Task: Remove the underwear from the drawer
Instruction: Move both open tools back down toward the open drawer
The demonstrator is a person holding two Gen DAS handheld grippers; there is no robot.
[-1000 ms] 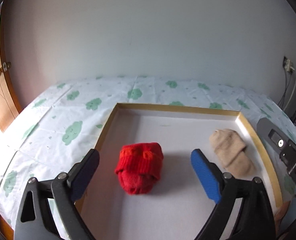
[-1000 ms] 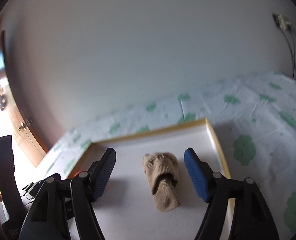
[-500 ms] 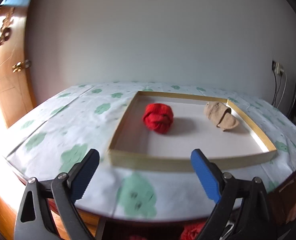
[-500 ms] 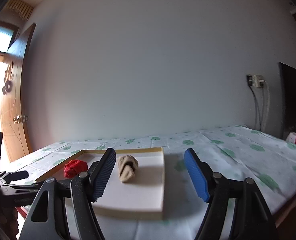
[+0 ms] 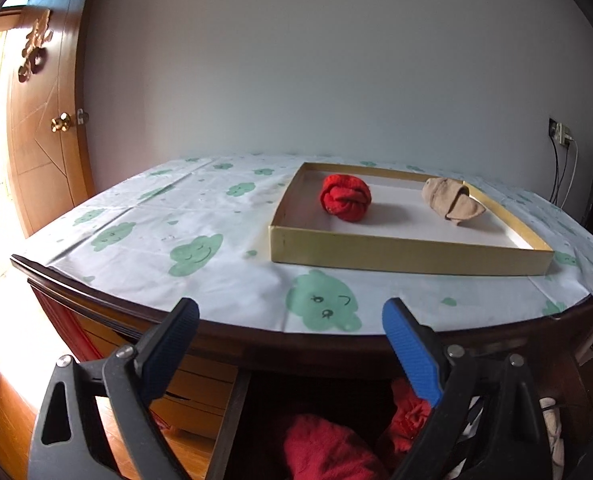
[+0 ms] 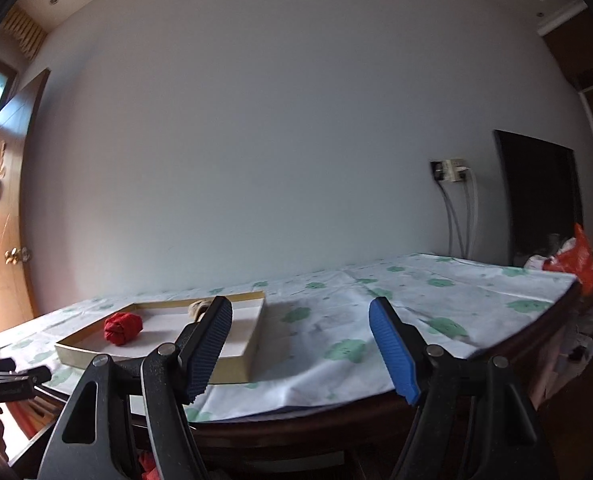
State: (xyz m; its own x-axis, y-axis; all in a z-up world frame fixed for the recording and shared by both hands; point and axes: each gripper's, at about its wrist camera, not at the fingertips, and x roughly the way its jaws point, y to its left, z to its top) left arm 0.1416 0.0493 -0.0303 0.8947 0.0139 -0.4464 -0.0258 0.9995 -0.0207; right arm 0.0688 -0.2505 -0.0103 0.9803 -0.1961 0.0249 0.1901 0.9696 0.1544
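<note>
Cloth, red [image 5: 328, 448], in the drawer [image 5: 232, 420] looks soft and light; pinch a raised fold. Left tool [image 5: 290, 344] and right tool [image 6: 300, 344] gape wide, empty.

Ahead of the left gripper [image 5: 290, 334], a matt printed cloth [image 5: 200, 240] covers the glossy dark wooden table [image 5: 256, 344]. The tray [image 5: 408, 250] looks like gold-faced cardboard, and the red bundle [image 5: 345, 197] is soft knit.

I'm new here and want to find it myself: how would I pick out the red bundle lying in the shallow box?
Look at the table with the cloud-print cloth; a shallow gold-rimmed box sits on it. Two rolled cloth bundles lie inside, apart. The red bundle is the round, knotted ball nearer the wooden door; its neighbour, the beige bundle, is longer and flatter.
</note>
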